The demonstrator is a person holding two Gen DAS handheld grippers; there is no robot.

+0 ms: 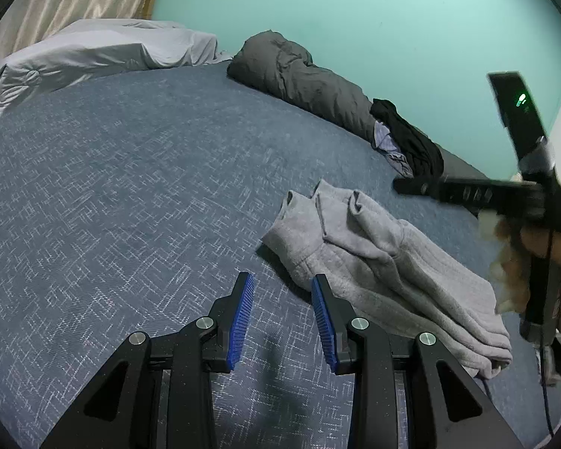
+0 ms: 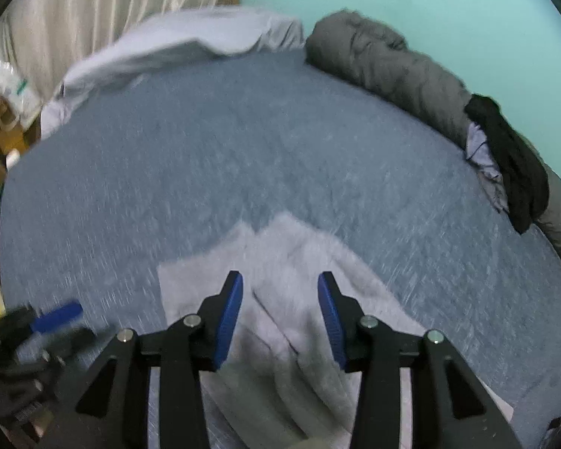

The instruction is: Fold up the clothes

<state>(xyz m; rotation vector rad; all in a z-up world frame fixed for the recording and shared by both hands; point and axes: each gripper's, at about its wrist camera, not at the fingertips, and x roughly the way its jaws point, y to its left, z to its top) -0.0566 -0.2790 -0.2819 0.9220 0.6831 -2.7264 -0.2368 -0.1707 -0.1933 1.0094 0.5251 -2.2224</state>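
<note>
Grey garment [image 1: 385,284] lies bunched and partly folded on the blue bed cover [image 1: 131,187], toward the near right side. Left claw [image 1: 282,314] open, empty, over bare cover just left of the garment; its right finger sits at the cloth's edge. Right claw [image 2: 279,314] open, empty, above the garment's middle; that view is motion-blurred. Dark grey rolled duvet [image 1: 299,78] and black clothes [image 1: 411,134] along the teal wall [image 1: 355,7]. Pale pillow [image 1: 93,48] at the head
</note>
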